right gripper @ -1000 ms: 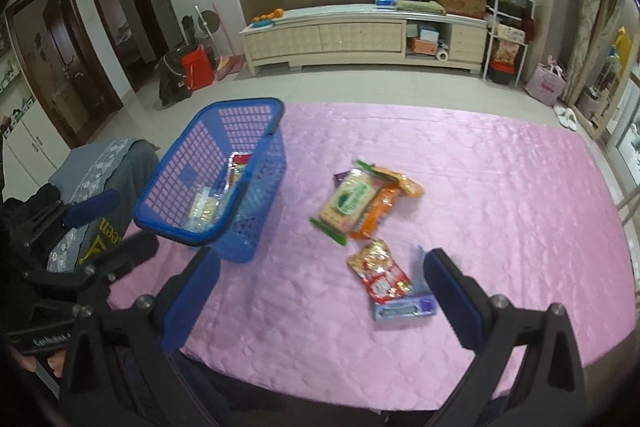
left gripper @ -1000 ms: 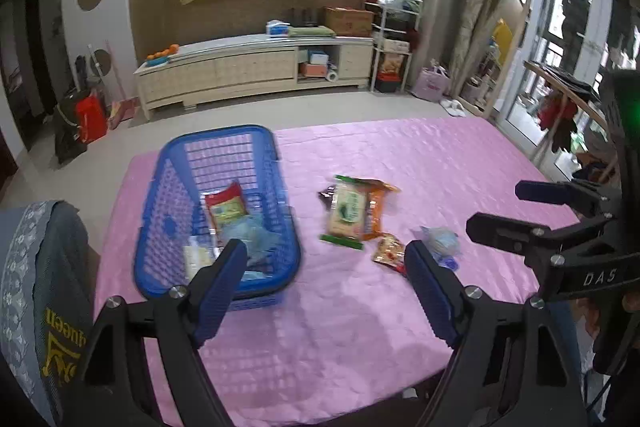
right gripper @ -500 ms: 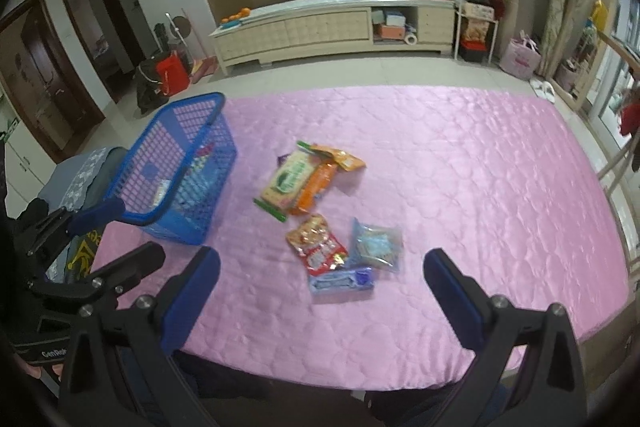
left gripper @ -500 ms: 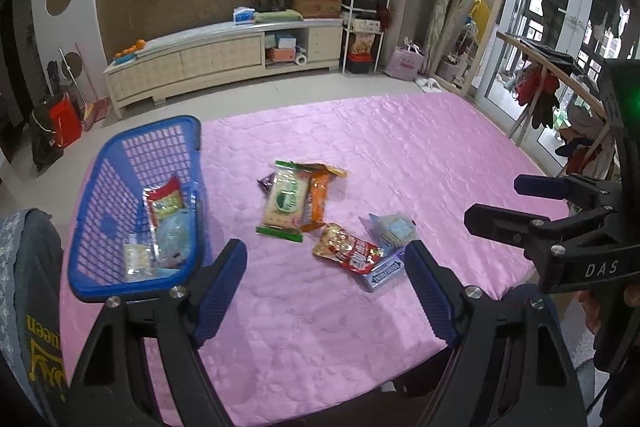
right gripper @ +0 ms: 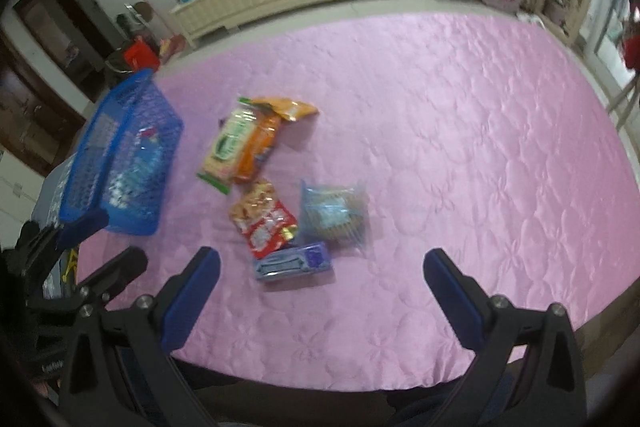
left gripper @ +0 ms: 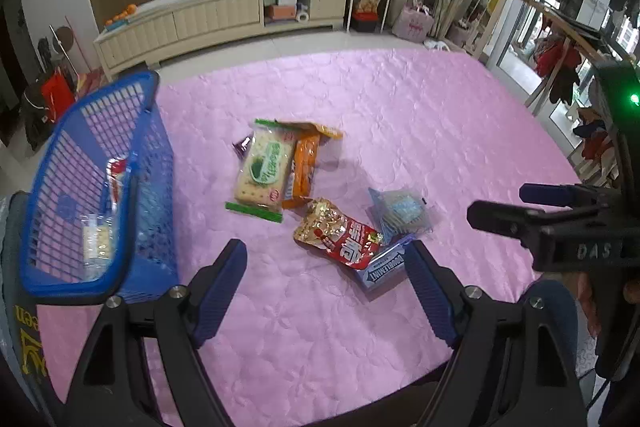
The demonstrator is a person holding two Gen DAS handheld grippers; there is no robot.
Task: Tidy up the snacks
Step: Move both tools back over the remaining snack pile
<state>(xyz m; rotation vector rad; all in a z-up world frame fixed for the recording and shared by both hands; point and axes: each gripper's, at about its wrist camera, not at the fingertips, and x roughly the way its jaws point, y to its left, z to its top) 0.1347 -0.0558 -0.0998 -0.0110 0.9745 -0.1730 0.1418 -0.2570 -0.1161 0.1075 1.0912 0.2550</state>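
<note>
From the left wrist camera, the left gripper (left gripper: pixel 326 261) hangs above the near part of a table covered with a pink quilted cloth (left gripper: pixel 420 115), its blue-padded jaws spread wide with nothing between them. At the left edge of the cloth stands a blue plastic basket (left gripper: pixel 84 283) with a few packets inside, one red-topped and one pale; what they are is too small to tell. Near the middle of the cloth lies a cracker packet with a green label (left gripper: pixel 262 169), with an orange snack packet (left gripper: pixel 305 165) touching its right side and a small purple wrapper (left gripper: pixel 242 146) showing at its upper left corner. Closer to the camera a red and gold snack bag (left gripper: pixel 338 233) lies partly over a blue Doublemint gum pack (left gripper: pixel 386 265), and a clear blue biscuit bag (left gripper: pixel 400 213) sits just to their right. The right gripper (left gripper: pixel 516 207) shows at the right edge, side-on, over the table's corner. From the right wrist camera, which is somewhat blurred, the right gripper (right gripper: pixel 322 267) is also opened wide and empty, held over the near edge of the cloth (right gripper: pixel 460 115). The gum pack (right gripper: pixel 294 261) lies just ahead between its fingertips, the red bag (right gripper: pixel 264 221) and biscuit bag (right gripper: pixel 334 213) just beyond it, the cracker packet (right gripper: pixel 228 143) and orange packet (right gripper: pixel 260 143) farther back, and the basket (right gripper: pixel 116 155) at the left. The left gripper (right gripper: pixel 100 251) is visible at the lower left beside the basket.
</note>
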